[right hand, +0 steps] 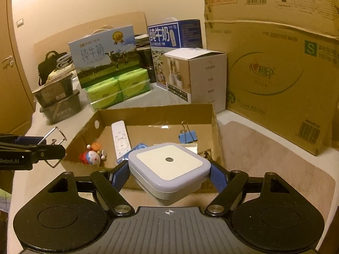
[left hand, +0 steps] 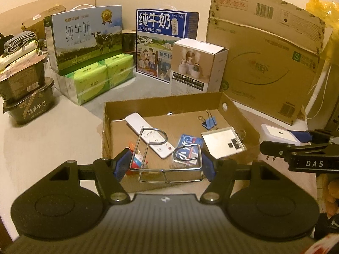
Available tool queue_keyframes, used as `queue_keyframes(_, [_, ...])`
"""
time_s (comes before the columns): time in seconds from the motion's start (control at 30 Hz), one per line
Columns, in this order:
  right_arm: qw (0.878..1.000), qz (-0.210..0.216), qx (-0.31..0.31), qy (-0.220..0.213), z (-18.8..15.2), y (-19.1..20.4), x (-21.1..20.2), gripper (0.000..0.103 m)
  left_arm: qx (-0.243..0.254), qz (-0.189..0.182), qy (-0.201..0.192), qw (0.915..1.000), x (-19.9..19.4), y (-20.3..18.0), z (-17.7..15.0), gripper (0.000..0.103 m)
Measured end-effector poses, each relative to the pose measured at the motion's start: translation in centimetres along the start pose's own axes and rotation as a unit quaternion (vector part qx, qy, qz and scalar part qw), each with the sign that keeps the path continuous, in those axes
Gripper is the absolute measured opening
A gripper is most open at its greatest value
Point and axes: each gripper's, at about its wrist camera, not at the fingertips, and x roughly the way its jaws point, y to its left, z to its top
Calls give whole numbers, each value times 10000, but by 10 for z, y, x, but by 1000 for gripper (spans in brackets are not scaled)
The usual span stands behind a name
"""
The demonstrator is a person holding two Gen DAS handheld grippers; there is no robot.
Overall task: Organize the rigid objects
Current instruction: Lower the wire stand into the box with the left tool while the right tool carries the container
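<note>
My left gripper is shut on a chrome wire rack, its blue pads pressing the rack's two sides just before the near wall of an open cardboard tray. My right gripper is shut on a white square night light, held above the tray's near edge. In the tray lie a white remote, a blue binder clip, a blue packet, a shiny plate and a small toy figure. Each gripper shows in the other's view: right, left.
Behind the tray stand two milk cartons, green tissue packs, a white product box and a big cardboard box. Stacked dark food bowls sit at the left. Pale tabletop runs left of the tray.
</note>
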Motion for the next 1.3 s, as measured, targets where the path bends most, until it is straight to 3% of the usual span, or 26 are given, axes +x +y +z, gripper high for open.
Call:
queue_keyframes(0.8, [9998, -68, -68, 146, 33, -22, 72, 79, 35, 23, 169, 9998, 78, 16, 26, 66])
queue_keyframes(1.3, [9995, -101, -147, 245, 48, -39, 120, 79, 162, -178, 204, 9995, 139, 2, 54, 66])
